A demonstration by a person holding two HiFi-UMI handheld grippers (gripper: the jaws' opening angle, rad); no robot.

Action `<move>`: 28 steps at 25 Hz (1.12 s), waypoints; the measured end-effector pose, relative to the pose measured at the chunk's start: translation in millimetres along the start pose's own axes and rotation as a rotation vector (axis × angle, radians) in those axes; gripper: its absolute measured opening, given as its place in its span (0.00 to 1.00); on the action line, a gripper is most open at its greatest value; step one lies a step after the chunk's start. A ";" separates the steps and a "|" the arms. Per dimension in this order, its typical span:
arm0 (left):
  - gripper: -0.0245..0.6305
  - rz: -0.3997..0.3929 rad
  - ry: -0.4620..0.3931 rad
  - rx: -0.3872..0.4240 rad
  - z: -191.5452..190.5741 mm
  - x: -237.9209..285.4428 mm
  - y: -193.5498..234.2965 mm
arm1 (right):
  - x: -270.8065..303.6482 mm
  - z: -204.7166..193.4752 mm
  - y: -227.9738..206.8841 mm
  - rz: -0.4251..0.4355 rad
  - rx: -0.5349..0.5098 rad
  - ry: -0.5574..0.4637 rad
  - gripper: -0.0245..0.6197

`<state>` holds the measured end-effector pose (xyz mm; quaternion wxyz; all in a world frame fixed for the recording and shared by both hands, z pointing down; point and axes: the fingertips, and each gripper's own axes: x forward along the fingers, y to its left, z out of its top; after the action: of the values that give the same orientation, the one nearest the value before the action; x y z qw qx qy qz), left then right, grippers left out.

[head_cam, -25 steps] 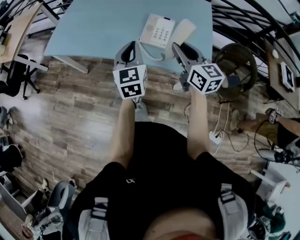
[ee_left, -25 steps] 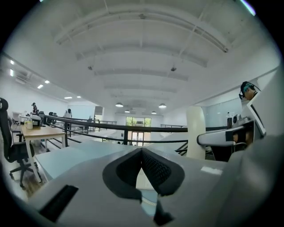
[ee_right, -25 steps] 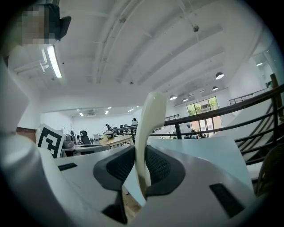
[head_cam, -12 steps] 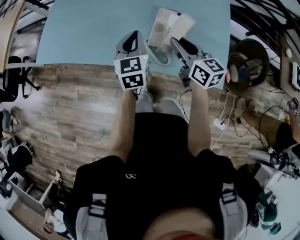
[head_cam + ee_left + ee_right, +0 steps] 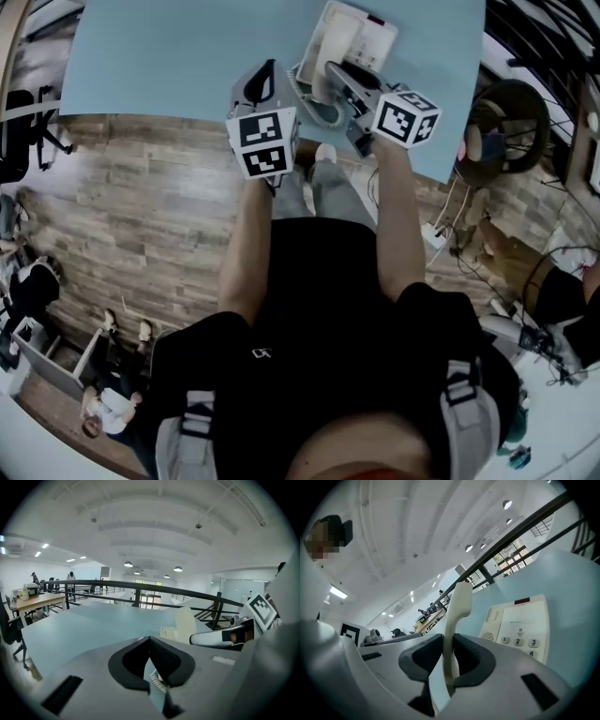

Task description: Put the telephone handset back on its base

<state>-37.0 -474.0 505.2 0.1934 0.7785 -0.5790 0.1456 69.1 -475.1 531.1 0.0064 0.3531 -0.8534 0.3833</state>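
The cream telephone base (image 5: 368,39) sits near the blue table's (image 5: 169,56) front right edge, keypad up. My right gripper (image 5: 336,75) is shut on the cream handset (image 5: 330,52) and holds it tilted over the base's left part. In the right gripper view the handset (image 5: 457,613) stands clamped between the dark pads (image 5: 471,656), with the base (image 5: 520,625) just beyond to the right. A coiled cord (image 5: 302,92) hangs at the table edge. My left gripper (image 5: 263,82) hovers left of the phone, jaws together and holding nothing; its view shows the handset (image 5: 185,619) ahead on the right.
The table's front edge runs just under both grippers, with wooden floor (image 5: 141,197) below. A dark round chair (image 5: 502,117) stands right of the table. A power strip (image 5: 433,234) and cables lie on the floor at the right. A black railing (image 5: 140,590) runs behind the table.
My right gripper has carried the handset leftward, from beside the base's right edge to over the base. The left gripper has hardly moved. The head camera has shifted.
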 end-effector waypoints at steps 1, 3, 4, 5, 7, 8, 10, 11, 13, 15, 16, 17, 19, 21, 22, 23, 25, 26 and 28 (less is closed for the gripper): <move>0.04 0.006 0.000 -0.005 -0.3 2.5 3.3 | 7.8 3.2 -2.8 0.009 0.022 -0.006 0.15; 0.04 0.016 0.003 -0.014 -0.7 7.9 8.4 | 19.1 9.3 -13.0 0.002 0.081 -0.020 0.15; 0.04 0.021 0.005 -0.018 -0.5 10.6 10.3 | 24.3 13.8 -16.9 0.003 0.111 -0.033 0.15; 0.04 0.026 0.006 -0.023 -0.3 12.5 11.9 | 29.8 18.5 -18.1 0.016 0.141 -0.048 0.15; 0.04 0.035 0.008 -0.030 -1.2 13.7 15.4 | 42.0 25.9 -15.2 0.064 0.209 -0.085 0.15; 0.04 0.039 0.011 -0.032 -2.4 14.0 17.7 | 46.5 26.5 -17.7 0.064 0.247 -0.100 0.15; 0.04 0.044 0.018 -0.037 -4.5 16.1 22.9 | 49.5 21.4 -35.8 -0.019 0.329 -0.117 0.15; 0.04 0.046 0.021 -0.039 -4.7 17.4 25.5 | 49.9 18.2 -45.4 -0.066 0.372 -0.124 0.15; 0.04 0.050 0.023 -0.042 -3.6 19.9 29.8 | 51.1 13.2 -57.6 -0.123 0.443 -0.136 0.15; 0.04 0.049 0.024 -0.043 -2.5 23.2 31.4 | 51.3 10.0 -66.1 -0.151 0.488 -0.148 0.15; 0.04 0.047 0.025 -0.043 -2.3 25.2 31.1 | 51.3 9.7 -70.2 -0.158 0.501 -0.156 0.15; 0.04 0.044 0.026 -0.043 -2.3 27.1 30.2 | 51.1 9.5 -74.2 -0.164 0.512 -0.164 0.15; 0.04 0.038 0.028 -0.041 -3.0 29.1 27.8 | 50.4 8.8 -80.1 -0.168 0.529 -0.176 0.15; 0.04 0.034 0.030 -0.039 -3.8 29.5 25.4 | 50.1 7.7 -82.7 -0.167 0.540 -0.176 0.15; 0.04 0.032 0.030 -0.038 -4.0 29.6 24.1 | 50.9 7.0 -83.4 -0.164 0.543 -0.170 0.15; 0.04 0.030 0.030 -0.037 -4.0 29.7 22.9 | 52.5 6.5 -83.5 -0.158 0.543 -0.158 0.15; 0.04 0.028 0.028 -0.037 -3.4 30.0 21.2 | 56.2 6.1 -81.8 -0.143 0.532 -0.131 0.15; 0.04 0.027 0.027 -0.037 -2.7 30.3 21.2 | 57.3 6.3 -80.7 -0.140 0.523 -0.121 0.15; 0.04 0.025 0.024 -0.037 -0.2 31.0 23.3 | 57.6 6.9 -79.9 -0.144 0.508 -0.106 0.15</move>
<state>-50.5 -506.1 522.4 0.2132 0.7657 -0.5888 0.1465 76.3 -550.6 594.4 -0.0998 0.4228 -0.7015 0.5649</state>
